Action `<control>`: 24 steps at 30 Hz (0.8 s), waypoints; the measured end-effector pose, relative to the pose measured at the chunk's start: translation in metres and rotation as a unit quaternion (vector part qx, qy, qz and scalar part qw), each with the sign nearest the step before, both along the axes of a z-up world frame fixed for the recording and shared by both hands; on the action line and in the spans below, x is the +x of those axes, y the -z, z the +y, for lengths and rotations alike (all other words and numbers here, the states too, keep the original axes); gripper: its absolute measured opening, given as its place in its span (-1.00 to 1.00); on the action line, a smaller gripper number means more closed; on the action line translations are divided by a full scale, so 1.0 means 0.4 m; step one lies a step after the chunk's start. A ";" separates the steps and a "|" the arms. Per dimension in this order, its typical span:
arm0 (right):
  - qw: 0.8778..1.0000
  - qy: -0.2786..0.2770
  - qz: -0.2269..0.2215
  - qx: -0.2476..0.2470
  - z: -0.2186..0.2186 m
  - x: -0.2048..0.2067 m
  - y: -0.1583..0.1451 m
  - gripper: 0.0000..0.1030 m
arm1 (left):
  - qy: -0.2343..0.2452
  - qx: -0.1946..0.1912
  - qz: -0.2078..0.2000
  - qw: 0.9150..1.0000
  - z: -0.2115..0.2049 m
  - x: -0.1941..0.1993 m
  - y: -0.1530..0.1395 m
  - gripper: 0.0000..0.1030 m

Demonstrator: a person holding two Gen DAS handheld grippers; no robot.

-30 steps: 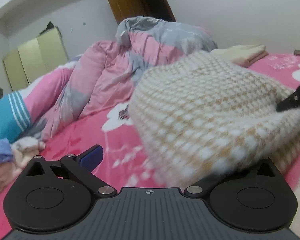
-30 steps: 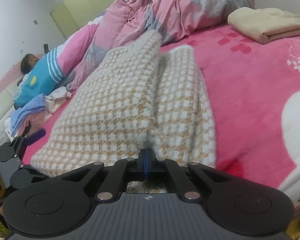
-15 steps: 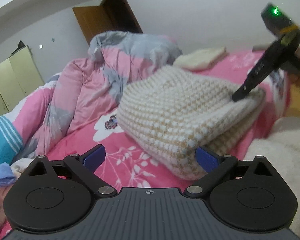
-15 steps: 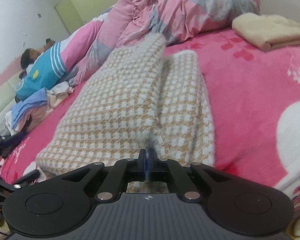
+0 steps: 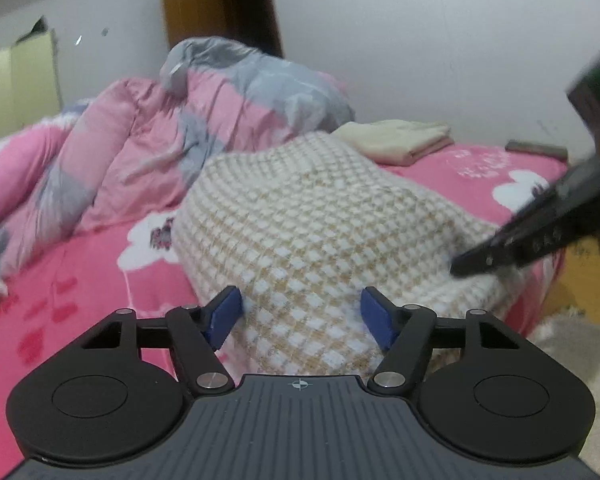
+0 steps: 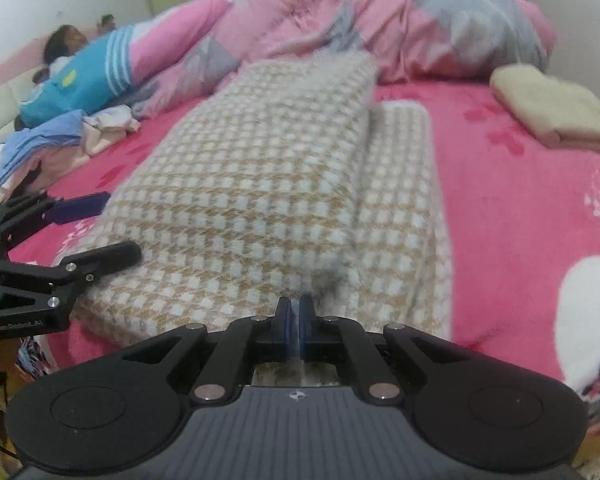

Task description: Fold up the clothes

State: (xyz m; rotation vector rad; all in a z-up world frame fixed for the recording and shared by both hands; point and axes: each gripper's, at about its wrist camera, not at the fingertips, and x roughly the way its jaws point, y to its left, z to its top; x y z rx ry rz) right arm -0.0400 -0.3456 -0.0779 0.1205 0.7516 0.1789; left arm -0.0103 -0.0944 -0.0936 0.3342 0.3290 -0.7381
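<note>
Beige-and-white checked sweater (image 6: pixel 260 184) on pink, white-flowered bedsheet (image 6: pixel 520 208).

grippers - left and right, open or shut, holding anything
Left gripper: open, fingers straddling the checked sweater edge, not clamped.
Right gripper: shut on the checked sweater's near edge.

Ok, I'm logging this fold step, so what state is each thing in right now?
Beige-and-white checked knit sweater: folded over itself, lying on the bed, near edge pinched.
Left gripper: open, blue fingers either side of the sweater's corner.
Right gripper: shut on the sweater's edge.
Cream folded towel: folded, lying apart on the pink floral bedsheet.
Pink-and-grey quilt: bunched up behind.
</note>
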 end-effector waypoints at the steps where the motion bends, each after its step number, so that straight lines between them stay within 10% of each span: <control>1: 1.000 -0.003 -0.001 -0.008 0.001 0.005 -0.025 -0.93 | 0.005 0.001 0.003 1.000 0.004 0.000 -0.015 0.20; 4: 0.998 -0.008 -0.045 -0.033 0.007 0.025 -0.107 -0.92 | 0.015 -0.053 0.011 0.998 0.025 0.022 -0.072 0.21; 12: 0.995 -0.012 -0.073 -0.073 0.016 0.167 -0.035 -0.92 | 0.000 -0.024 0.011 1.000 -0.077 0.106 -0.003 0.19; 18: 0.992 -0.009 -0.102 -0.075 0.019 0.210 -0.171 -0.91 | 0.004 -0.035 0.015 0.999 -0.066 0.109 -0.003 0.24; 24: 0.992 0.005 -0.058 -0.112 0.019 0.362 -0.006 -0.99 | 0.007 -0.040 0.020 0.999 -0.069 0.109 -0.005 0.29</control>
